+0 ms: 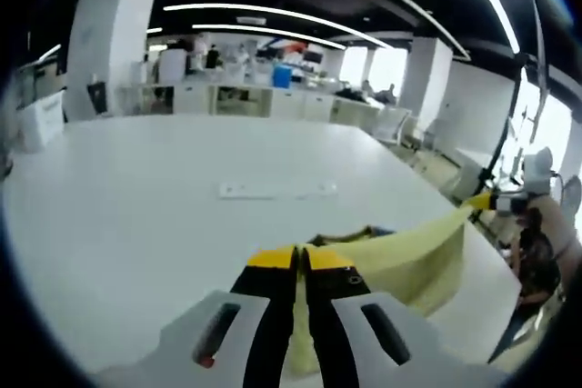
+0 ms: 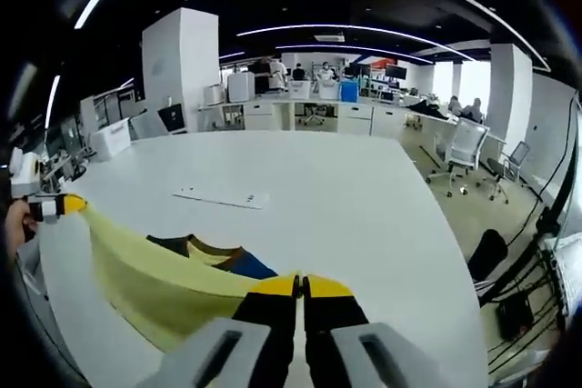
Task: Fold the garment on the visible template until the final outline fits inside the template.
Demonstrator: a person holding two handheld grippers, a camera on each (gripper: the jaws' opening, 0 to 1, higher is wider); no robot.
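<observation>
Above the white bench (image 2: pixel 364 224), the yellow garment (image 2: pixel 155 283) hangs stretched between both grippers, the left gripper (image 1: pixel 299 259) and right gripper (image 2: pixel 301 286) each with fingers clamped on an edge; a paper sheet (image 2: pixel 223 196) lies beyond.

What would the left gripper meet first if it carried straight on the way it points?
Probably the white table, then the flat white strip lying on it. The left gripper, shut on the yellow garment, points across bare tabletop; its height above the table is unclear.

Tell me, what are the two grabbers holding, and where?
Both hold the yellow garment by its edge: left gripper at one end, right gripper at the other, cloth stretched between them.
</observation>
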